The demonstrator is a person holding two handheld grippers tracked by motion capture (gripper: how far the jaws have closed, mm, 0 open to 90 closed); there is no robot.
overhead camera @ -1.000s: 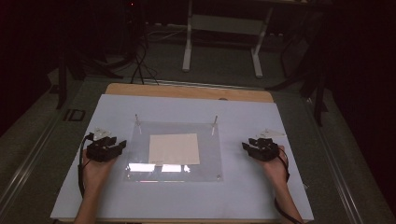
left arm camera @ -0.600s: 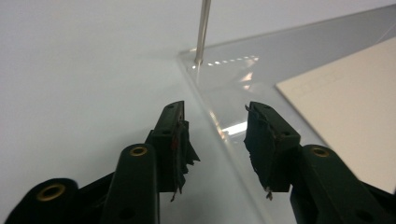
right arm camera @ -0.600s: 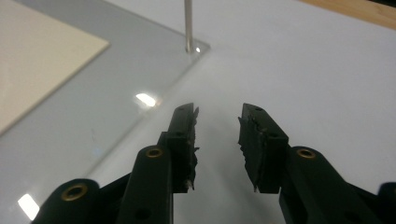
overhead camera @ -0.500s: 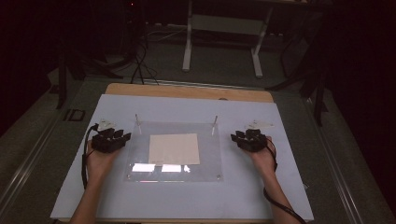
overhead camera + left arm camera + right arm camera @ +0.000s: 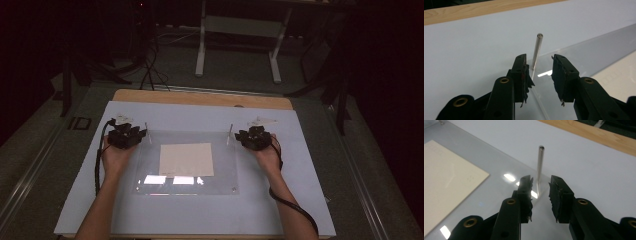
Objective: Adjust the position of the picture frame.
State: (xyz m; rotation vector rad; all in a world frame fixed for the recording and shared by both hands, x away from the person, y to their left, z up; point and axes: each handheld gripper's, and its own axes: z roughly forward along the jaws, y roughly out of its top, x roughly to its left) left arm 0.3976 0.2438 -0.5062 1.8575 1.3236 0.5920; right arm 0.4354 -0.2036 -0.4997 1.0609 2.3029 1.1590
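Clear acrylic plate [image 5: 222,170]: transparent, smooth, glossy; carries bright lamp reflections near its front edge. Cream paper sheet [image 5: 186,159] under or on the plate (cannot tell which): matt, flat. Upright pins at the plate's far corners, left pin [image 5: 536,51] and right pin [image 5: 540,166]: bare metal, smooth, satin sheen. Bench [image 5: 310,165] covering: pale, matt, even; far edge strip [image 5: 200,98] is light wood with visible grain. Fingers [image 5: 564,75] of the grippers: black plastic, matt, brass-coloured rivets, pad edges rough and frayed.

Both forearms reach forward from the near edge. The left gripper [image 5: 131,135] and right gripper [image 5: 248,136] point away, jaws parted and just closing, nothing clamped.
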